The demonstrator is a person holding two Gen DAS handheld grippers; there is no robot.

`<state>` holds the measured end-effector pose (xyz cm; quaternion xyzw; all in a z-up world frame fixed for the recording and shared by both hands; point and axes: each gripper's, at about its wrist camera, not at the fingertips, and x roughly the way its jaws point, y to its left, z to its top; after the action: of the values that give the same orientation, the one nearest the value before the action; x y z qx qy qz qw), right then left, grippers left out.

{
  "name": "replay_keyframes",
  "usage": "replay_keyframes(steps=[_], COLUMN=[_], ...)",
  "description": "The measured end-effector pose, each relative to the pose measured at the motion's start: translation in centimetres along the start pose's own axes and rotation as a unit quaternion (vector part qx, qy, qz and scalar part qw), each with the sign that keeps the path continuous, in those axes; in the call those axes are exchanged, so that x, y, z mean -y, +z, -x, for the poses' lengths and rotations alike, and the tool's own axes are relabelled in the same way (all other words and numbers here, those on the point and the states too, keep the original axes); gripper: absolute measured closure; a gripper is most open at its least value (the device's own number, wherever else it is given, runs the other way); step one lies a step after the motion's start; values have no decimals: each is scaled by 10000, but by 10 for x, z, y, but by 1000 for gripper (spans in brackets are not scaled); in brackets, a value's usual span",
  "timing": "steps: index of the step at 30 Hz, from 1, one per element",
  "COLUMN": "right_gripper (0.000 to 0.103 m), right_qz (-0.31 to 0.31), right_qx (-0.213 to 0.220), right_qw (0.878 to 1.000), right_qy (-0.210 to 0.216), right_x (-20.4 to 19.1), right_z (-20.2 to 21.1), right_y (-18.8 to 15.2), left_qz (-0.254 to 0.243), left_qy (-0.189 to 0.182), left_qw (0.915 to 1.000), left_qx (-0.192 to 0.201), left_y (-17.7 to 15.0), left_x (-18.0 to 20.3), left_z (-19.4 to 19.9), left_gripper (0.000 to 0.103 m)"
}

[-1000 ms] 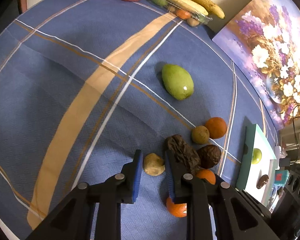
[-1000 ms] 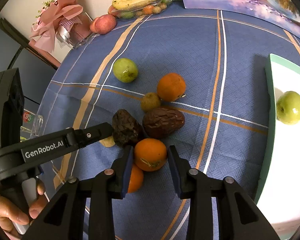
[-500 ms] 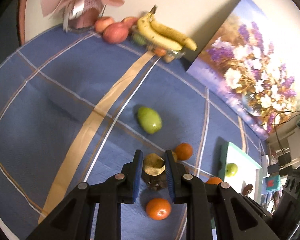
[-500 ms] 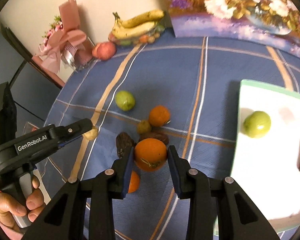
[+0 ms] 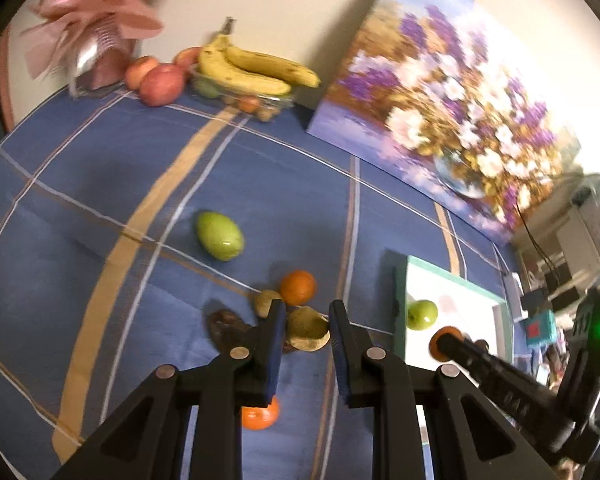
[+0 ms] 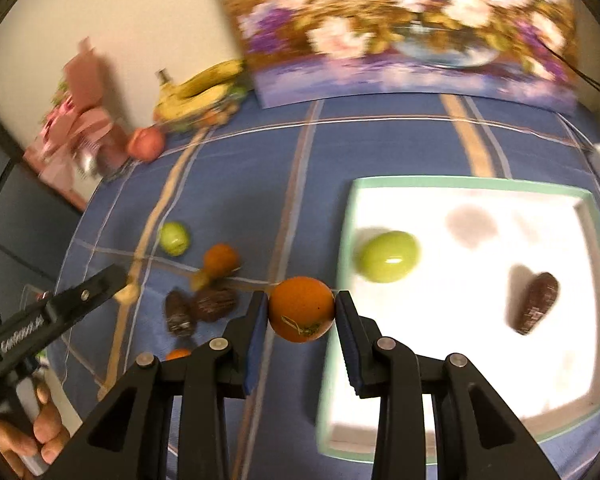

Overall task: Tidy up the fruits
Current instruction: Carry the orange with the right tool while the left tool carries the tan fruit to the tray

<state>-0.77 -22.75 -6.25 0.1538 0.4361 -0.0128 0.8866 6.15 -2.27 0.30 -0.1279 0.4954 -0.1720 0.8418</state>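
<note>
With both claws raised above the blue checked surface [image 5: 80, 184], the scene reads as follows.
Left claw [image 5: 305, 330]: closed on a small yellow-brown fruit [image 5: 307, 329]; both pads press its sides, and it is clear of the cloth.
Right claw [image 6: 302, 312]: closed on an orange [image 6: 302, 308], held at the left edge of the white tray [image 6: 460, 360], above the cloth.
Tray position: right side of the surface, green rim, near the flower painting [image 6: 400, 20].
Tray contents: one green fruit [image 6: 389, 256] at the left part, one dark wrinkled fruit [image 6: 536, 306] to the right, well apart.
Loose fruit on cloth: a green fruit [image 5: 220, 235] left of centre; an orange [image 5: 298, 287] and a small brownish fruit [image 5: 265, 302] touching; a dark shrivelled fruit [image 5: 226, 326] near them; another orange [image 5: 260, 416] nearest, partly hidden by the left claw.
Far edge: bananas [image 5: 252, 68] on a clear container, red apples [image 5: 156, 82] and a pink bouquet [image 5: 96, 36] to their left.
Hand [image 6: 32, 444]: grips the left claw's handle, lower left in the right wrist view.
</note>
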Motion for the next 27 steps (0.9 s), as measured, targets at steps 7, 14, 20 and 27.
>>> replay_keyframes(steps=[7, 14, 20, 27], right_gripper=[67, 67, 67, 67], right_qz=[-572, -1234, -1603, -1876], right_qx=[224, 411, 626, 753], right_qw=[9948, 9843, 9745, 9662], right_qy=[-813, -1195, -1441, -1600], right_x=[62, 111, 137, 158], right_z=[21, 39, 56, 68], right_y=[3, 0, -5, -12], left_qz=[-548, -1243, -1817, -1979], left_qy=[-266, -442, -457, -523], left_qw=[9978, 9902, 9805, 9765], left_qx=[-258, -453, -586, -671], left_y=[-15, -39, -60, -67], left_x=[45, 94, 129, 141], left_z=[-16, -32, -47, -55], left_gripper=[80, 80, 79, 79])
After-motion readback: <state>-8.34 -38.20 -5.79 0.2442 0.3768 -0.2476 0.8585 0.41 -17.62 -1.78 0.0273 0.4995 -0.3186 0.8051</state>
